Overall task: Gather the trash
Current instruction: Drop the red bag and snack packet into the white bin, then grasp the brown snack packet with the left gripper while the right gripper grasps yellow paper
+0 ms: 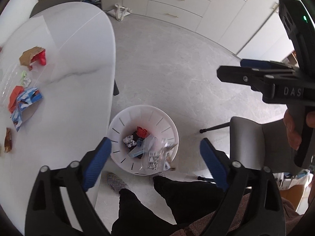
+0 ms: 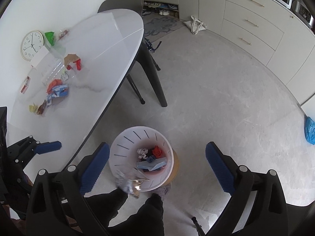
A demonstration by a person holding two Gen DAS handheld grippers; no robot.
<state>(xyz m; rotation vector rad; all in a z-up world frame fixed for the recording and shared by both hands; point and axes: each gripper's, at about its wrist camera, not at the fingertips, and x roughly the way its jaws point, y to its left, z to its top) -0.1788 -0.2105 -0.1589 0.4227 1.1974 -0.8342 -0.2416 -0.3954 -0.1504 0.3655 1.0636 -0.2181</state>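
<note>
The round white slotted plastic bin (image 1: 126, 122) holds a crumpled red scrap (image 1: 142, 131), a pale blue face mask (image 2: 151, 165) and a black-and-white printed paper ball (image 1: 129, 140). Left of the bin, the glossy white grey-veined marble tabletop (image 1: 78, 74) carries a blue-and-white patterned torn carton (image 1: 27, 102), a brown-and-red torn wrapper (image 1: 33, 57) and a green crumpled wrapper (image 2: 50, 37). The floor (image 1: 177, 68) beyond the bin is mottled grey.

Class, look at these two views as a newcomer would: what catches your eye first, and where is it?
The white bin on the floor beside the table, with crumpled trash inside. Both grippers, left gripper and right gripper, hang open above it. Colourful scraps lie on the white table.
</note>
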